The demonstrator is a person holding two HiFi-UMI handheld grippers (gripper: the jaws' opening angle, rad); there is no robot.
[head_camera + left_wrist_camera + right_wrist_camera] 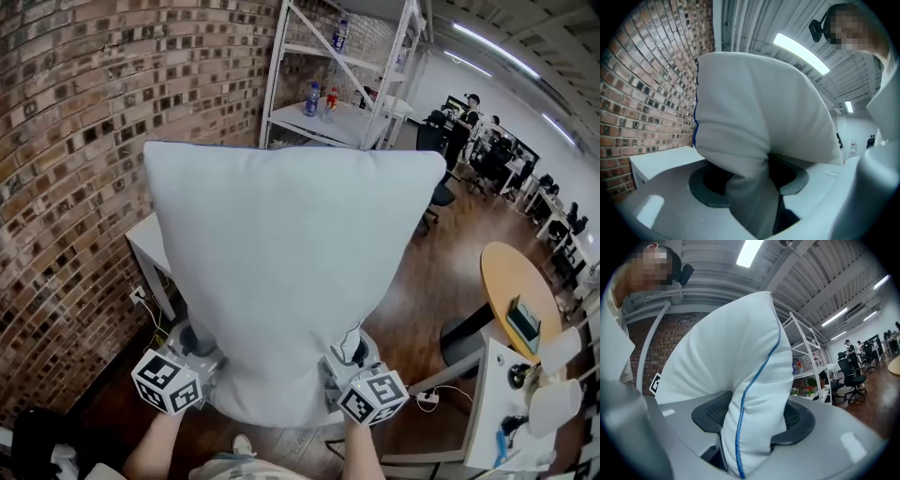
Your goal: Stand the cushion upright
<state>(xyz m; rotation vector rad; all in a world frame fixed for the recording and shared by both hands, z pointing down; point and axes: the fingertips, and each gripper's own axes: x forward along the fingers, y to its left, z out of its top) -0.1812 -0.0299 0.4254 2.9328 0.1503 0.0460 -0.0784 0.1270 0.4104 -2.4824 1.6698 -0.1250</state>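
Evidently mid-carry: left gripper (194, 354) and right gripper (349, 361) each clamp a lower corner of the cushion (281, 262), held in the air at frame centre; next, its bottom edge needs a firm surface before either grip lets go.

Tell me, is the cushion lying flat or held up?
Held up: left gripper and right gripper each clamp a lower corner; the cushion rises above them toward the ceiling.
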